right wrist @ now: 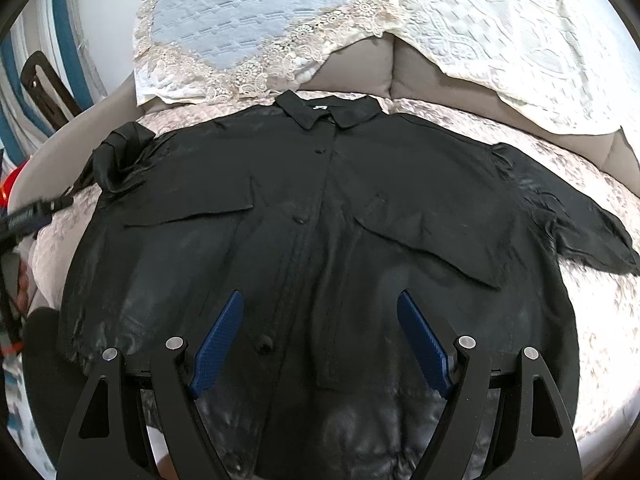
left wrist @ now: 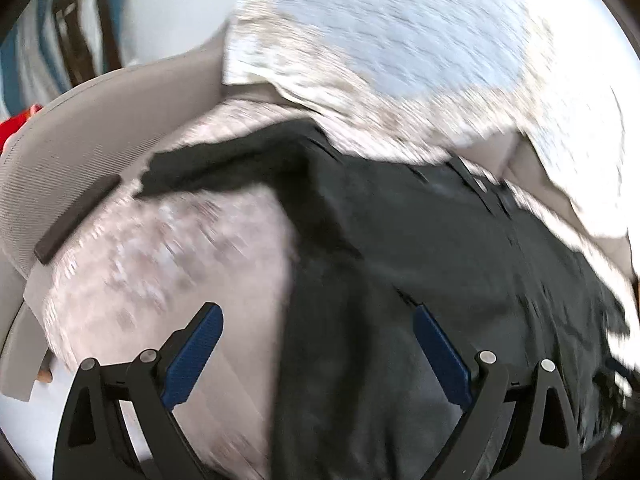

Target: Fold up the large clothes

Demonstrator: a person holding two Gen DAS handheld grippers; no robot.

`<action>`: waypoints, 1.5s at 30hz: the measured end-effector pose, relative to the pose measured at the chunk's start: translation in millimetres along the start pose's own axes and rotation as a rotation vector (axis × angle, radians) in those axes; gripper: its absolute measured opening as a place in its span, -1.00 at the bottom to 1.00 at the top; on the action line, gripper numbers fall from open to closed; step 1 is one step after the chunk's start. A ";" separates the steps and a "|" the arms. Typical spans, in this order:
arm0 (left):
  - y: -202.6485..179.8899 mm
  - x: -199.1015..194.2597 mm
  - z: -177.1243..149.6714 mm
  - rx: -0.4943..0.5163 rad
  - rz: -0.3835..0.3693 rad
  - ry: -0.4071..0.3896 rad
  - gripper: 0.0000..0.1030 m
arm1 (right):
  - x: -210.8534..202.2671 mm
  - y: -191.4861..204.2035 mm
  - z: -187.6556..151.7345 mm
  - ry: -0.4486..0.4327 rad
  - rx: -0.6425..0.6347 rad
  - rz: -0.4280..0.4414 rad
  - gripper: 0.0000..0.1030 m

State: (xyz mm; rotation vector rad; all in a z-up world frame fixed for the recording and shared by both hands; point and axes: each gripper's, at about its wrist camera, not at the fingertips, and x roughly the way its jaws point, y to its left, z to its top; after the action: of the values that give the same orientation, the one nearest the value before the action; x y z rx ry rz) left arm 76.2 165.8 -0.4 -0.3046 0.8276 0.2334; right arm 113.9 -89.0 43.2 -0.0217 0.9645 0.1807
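A large black button-up shirt (right wrist: 320,216) lies front up and spread flat on a sofa seat, collar (right wrist: 328,114) at the far side. Its left sleeve (right wrist: 116,156) is bunched up, its right sleeve (right wrist: 576,220) stretched out. My right gripper (right wrist: 320,300) is open and empty, hovering above the shirt's lower button placket. My left gripper (left wrist: 316,312) is open and empty, over the shirt's left side edge (left wrist: 400,240); that view is motion-blurred. The left gripper's tip (right wrist: 36,212) shows at the left edge of the right wrist view, near the bunched sleeve.
A pinkish patterned cover (right wrist: 600,320) lies over the seat under the shirt. Lace-edged blue and white cloths (right wrist: 248,20) drape the backrest. The sofa's grey armrest (left wrist: 80,140) curves at the left, with a dark flat object (left wrist: 76,216) on it. Something red (left wrist: 12,128) sits beyond.
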 end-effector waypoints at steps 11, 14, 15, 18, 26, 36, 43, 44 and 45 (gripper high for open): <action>134.2 76.1 71.8 -0.479 -0.006 -0.031 0.87 | 35.0 1.2 10.8 0.053 -0.010 -0.032 0.55; 151.0 106.2 77.9 -0.560 0.023 0.016 0.86 | 45.2 0.4 13.7 0.071 -0.011 -0.038 0.55; 153.8 114.9 79.5 -0.572 0.034 0.025 0.86 | 47.8 0.1 14.6 0.075 -0.011 -0.039 0.55; 145.3 128.5 87.4 -0.513 0.123 0.005 0.78 | 54.9 -0.4 17.2 0.084 -0.008 -0.043 0.55; 127.6 133.2 108.4 -0.316 0.245 0.006 -0.70 | 52.4 -3.3 20.4 0.067 -0.005 -0.032 0.55; 38.3 3.5 177.8 -0.099 0.003 -0.272 -0.87 | 30.8 -21.6 14.1 0.022 0.054 -0.018 0.55; -113.4 10.7 173.8 0.104 -0.275 -0.235 -0.88 | 12.7 -44.8 1.9 0.005 0.107 -0.041 0.55; -133.2 23.8 167.2 0.123 -0.309 -0.197 -0.88 | 11.0 -49.1 0.2 0.005 0.116 -0.047 0.55; -154.5 38.5 157.1 0.152 -0.333 -0.158 -0.88 | 9.7 -55.2 -2.2 0.007 0.129 -0.057 0.55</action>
State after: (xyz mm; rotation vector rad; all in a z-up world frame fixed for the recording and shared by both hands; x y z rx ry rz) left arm 258.3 80.8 97.7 -0.2726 0.6227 -0.1151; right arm 126.5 -142.2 30.6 0.0692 0.9798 0.0658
